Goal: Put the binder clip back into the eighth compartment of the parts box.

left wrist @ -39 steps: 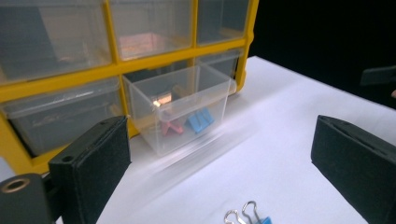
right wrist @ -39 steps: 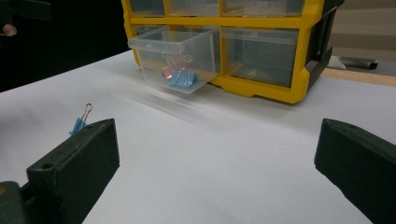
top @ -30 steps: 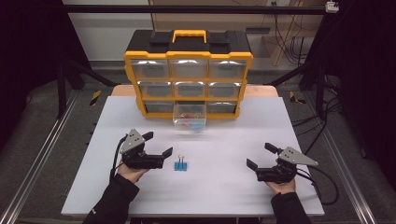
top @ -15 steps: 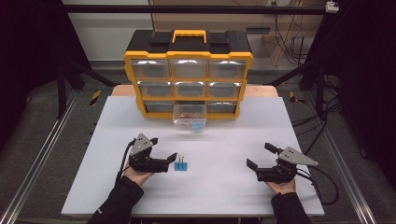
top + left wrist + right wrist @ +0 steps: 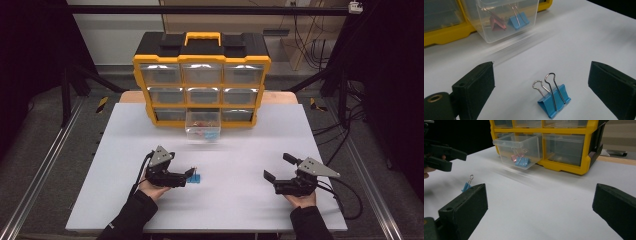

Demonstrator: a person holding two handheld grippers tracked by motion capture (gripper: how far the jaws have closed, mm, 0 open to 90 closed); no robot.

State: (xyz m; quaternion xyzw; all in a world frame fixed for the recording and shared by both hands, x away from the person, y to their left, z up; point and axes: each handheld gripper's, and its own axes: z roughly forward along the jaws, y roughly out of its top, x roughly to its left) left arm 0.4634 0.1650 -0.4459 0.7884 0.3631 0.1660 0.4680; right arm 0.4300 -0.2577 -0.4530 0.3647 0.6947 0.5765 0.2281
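A blue binder clip (image 5: 196, 178) with wire handles up lies on the white table, left of centre. My left gripper (image 5: 188, 177) is open, its jaws on either side of the clip but not touching it. In the left gripper view the clip (image 5: 554, 100) sits between the wide-apart jaws of that gripper (image 5: 544, 87). My right gripper (image 5: 277, 166) rests open at the right with nothing in it. In the right gripper view that gripper (image 5: 539, 212) has only bare table between its jaws, and the clip (image 5: 467, 185) stands far left.
A yellow and black drawer organizer (image 5: 202, 80) stands at the table's back. Its bottom middle clear drawer (image 5: 202, 127) is pulled out and holds a pink clip (image 5: 497, 23) and a blue clip (image 5: 518, 21). White table (image 5: 235, 200) lies bare between my hands.
My left gripper has slid right, bringing its open jaws up to the blue clip. The right gripper and the clip have stayed put.
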